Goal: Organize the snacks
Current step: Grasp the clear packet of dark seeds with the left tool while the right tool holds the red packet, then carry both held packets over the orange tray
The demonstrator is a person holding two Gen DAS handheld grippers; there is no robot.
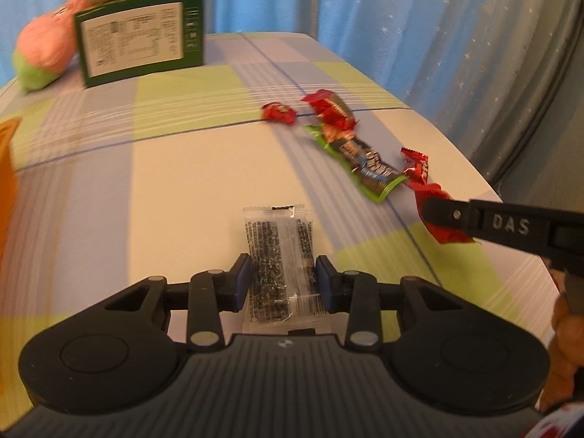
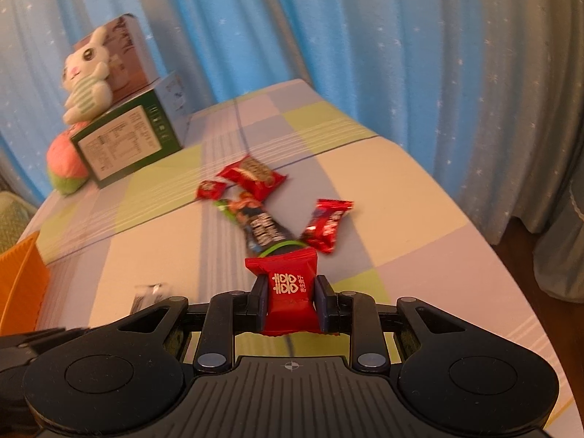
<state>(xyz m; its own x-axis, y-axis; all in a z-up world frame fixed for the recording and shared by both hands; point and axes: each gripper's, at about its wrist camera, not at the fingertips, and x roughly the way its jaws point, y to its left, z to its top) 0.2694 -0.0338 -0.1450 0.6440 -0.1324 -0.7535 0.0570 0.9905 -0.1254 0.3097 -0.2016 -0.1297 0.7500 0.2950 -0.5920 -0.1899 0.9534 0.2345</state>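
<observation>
The left gripper points downward, its blue pads closed against a clear packet; the right gripper clamps a red candy at right

Both views are lit evenly by warm, slightly dim indoor light, and a yellow-orange cast is given to the pale tablecloth. No single source can be made out; only soft, faint shadows are thrown beneath the wrappers. Strong fisheye bending is seen at the edges, where the blue curtain is curved and the corners are darkened. Motion blur is spread across the left wrist view, most on the green box and the plush toy. Small glints are caught on the clear packet.
</observation>
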